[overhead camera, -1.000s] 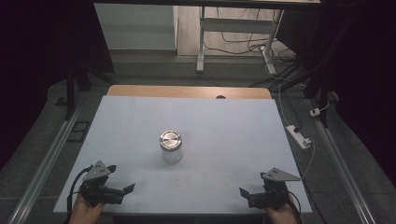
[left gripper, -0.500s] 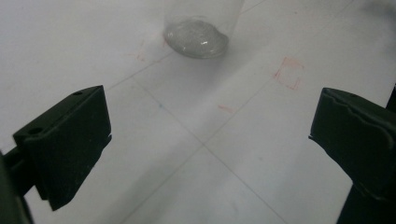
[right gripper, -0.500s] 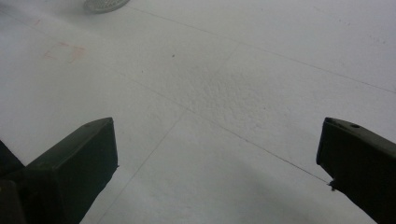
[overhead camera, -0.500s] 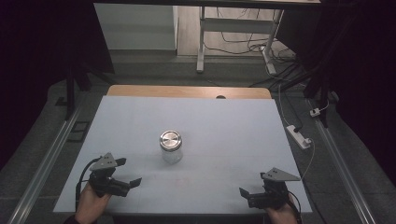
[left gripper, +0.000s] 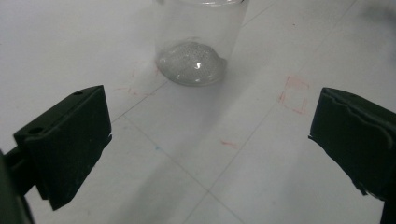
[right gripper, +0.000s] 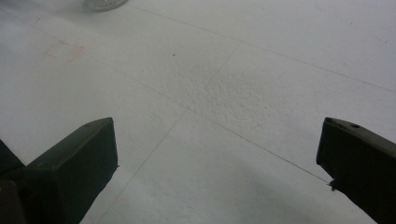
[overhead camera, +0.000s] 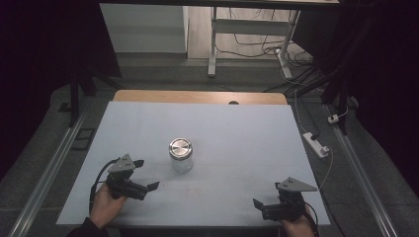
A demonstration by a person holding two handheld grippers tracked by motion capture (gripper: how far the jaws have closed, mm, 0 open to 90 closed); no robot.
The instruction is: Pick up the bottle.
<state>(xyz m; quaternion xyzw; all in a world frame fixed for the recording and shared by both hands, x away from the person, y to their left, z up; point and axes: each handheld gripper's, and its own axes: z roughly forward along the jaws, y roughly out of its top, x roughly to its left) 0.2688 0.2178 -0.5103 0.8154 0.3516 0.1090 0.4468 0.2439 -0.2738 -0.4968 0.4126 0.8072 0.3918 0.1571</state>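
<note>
Right, the jar [overhead camera: 181, 155] stands upright near the middle of the counter [overhead camera: 237, 128], clear glass body with a shiny metal lid [overhead camera: 180, 146] on top. From the left tool's own view its rounded base [left gripper: 191, 64] sits dead ahead at twelve o'clock, nothing touching it. Judging by the look, it's rigid, smooth and slippery, probably light since it seems empty, and breakable if tipped or squeezed hard. Best hold, I'd say, is across the straight wall below the lid, level, so it can't pivot or slide out.

The left tool [overhead camera: 148, 175] lies at about eight o'clock from the jar, near but apart, jaws spread wide and aimed toward it, nothing between them. The right tool [overhead camera: 258, 207] sits well apart at roughly four o'clock by the near edge, jaws likewise spread and empty over bare counter.

Faint red marks [left gripper: 293, 95] show on the surface beside the jar.
</note>
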